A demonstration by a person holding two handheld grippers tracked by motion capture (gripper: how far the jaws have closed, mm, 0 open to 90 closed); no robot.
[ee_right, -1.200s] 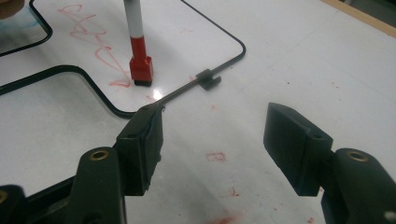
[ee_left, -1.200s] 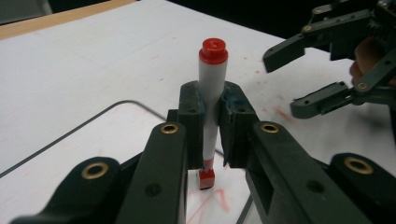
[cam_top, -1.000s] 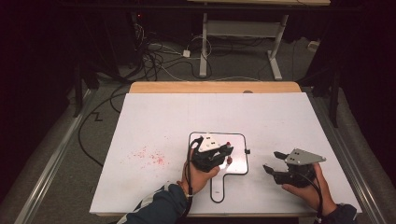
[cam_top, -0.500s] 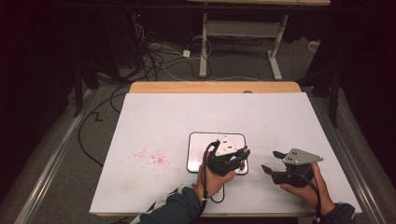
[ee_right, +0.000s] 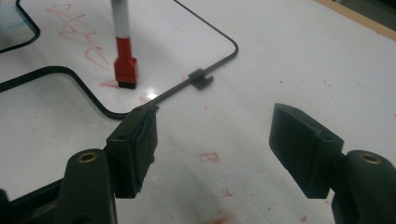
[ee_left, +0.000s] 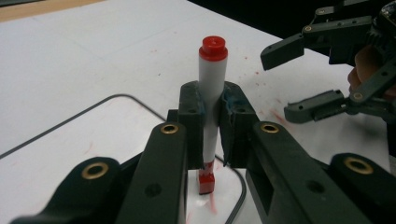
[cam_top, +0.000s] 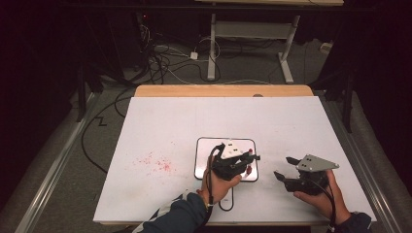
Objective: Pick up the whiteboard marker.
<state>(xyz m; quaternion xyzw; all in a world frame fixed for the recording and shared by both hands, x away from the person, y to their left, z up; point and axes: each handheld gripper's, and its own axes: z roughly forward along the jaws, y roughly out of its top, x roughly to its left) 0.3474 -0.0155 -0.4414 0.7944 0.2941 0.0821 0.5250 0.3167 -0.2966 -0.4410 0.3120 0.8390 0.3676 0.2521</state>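
So the left gripper has its jaws pinched tight on a white marker with a red cap, held upright. The red end at the bottom, which looks like an eraser block, sits right on the small whiteboard; whether it actually presses down or just touches is hard to say from these angles. In the high view that gripper is over the right part of the board, hand wrapped around it from below.

The right gripper holds nothing; its jaws are spread and have just been opening a bit more, bare table between them. It hangs just off the board's right edge, near the little black clip on the frame.

There are faint red scribbles on the board and red specks on the white table further left.
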